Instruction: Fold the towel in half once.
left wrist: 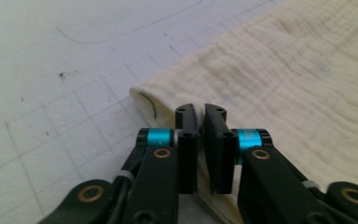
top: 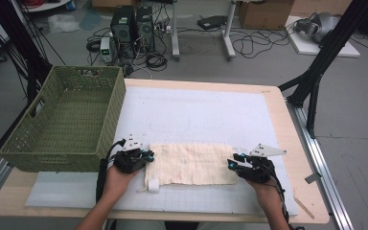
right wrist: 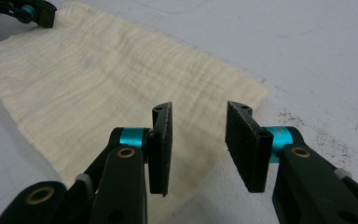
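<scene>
Cloth (top: 191, 163) lies flat between the two tools: the left gripper (left wrist: 200, 112) has its jaws nearly together at the cloth's left edge, with no fabric visibly pinched, while the right gripper (right wrist: 198, 109) hovers with jaws apart over the right corner. It rests on a white gridded mat (top: 201, 112) on a wooden table (top: 299, 158), beside a green woven basket (top: 64, 120). Cream-coloured, crinkled fabric, one near corner curled.

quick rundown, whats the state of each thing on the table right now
cloth: folded flat on the mat, label sticking out at its near left corner
left gripper: shut on the cloth's left edge
right gripper: open, jaws over the cloth's right edge
basket: upright, empty
</scene>
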Demonstrator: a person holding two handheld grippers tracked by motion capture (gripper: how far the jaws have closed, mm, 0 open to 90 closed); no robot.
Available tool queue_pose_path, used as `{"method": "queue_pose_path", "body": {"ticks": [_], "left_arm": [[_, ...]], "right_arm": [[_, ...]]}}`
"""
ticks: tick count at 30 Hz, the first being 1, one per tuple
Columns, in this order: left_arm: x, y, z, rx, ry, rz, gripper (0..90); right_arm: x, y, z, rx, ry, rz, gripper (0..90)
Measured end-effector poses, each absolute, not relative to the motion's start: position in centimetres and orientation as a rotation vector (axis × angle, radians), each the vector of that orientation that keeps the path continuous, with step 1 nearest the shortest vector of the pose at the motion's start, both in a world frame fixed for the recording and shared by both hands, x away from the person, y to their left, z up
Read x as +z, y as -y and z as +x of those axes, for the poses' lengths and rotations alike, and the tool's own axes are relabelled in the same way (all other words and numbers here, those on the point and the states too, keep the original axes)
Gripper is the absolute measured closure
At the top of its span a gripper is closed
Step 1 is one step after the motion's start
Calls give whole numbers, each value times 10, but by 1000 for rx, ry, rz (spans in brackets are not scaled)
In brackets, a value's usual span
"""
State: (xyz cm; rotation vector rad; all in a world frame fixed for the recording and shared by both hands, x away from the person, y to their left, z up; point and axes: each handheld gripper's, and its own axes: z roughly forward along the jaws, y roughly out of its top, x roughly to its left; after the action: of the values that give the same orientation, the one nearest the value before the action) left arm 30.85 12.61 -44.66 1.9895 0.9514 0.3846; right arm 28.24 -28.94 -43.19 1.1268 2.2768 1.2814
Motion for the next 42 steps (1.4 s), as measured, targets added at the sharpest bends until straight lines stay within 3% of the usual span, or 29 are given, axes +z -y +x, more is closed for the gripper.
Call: {"method": "queue_pose_path", "body": {"ticks": [11,12,14,16,17,19,24,27,29,35,42], "left_arm": [[-439,-141,311,336,-967,1826,860],[-439,-142,312,333,-978,1819,873],[-439,-144,314,327,-993,1812,895],[-440,-144,314,322,-1013,1828,894],[-441,-144,314,319,-1018,1843,877],[-443,-143,312,311,-1033,1869,733],[-447,-140,309,322,-1040,1907,624],[-450,-135,311,334,-1035,1936,613],[-451,-132,311,346,-1024,1970,630],[-450,-130,308,365,-956,1980,844],[-444,-136,309,351,-956,1894,871]], "right_arm": [[-442,280,288,1208,-2250,1192,594],[-446,278,290,1202,-2266,1215,612],[-451,275,292,1165,-2278,1223,775],[-447,277,291,1229,-2250,1209,829],[-446,277,290,1236,-2238,1213,823],[-447,278,290,1223,-2241,1223,754],[-446,281,289,1221,-2220,1219,732],[-445,284,289,1230,-2210,1224,727],[-444,285,288,1234,-2209,1227,727],[-444,287,288,1236,-2202,1235,706],[-440,291,285,1242,-2142,1248,691]]}}
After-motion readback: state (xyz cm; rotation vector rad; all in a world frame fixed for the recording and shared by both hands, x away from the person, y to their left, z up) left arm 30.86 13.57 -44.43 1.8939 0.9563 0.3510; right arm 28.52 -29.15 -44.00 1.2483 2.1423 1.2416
